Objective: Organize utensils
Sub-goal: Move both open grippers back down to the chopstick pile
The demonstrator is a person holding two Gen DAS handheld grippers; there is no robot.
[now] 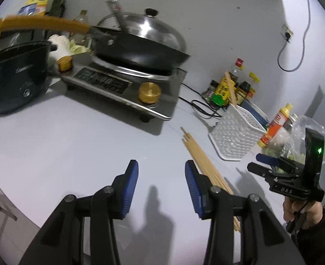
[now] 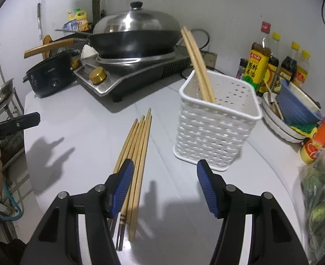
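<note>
Already two chopsticks (image 2: 196, 64) stand in the white perforated basket (image 2: 215, 132). Left of it, a bundle of loose chopsticks (image 2: 138, 145) lies flat on the white counter (image 2: 85, 132), so most of the sorting remains. The left gripper (image 1: 161, 190) hangs over bare counter, jaws apart and empty; the right gripper (image 2: 164, 187), likewise apart and empty, hovers beside the bundle's near ends.

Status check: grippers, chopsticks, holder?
Left gripper and right gripper open, empty. Loose chopsticks flat on counter; two chopsticks in white basket. Nothing blocking.
</note>
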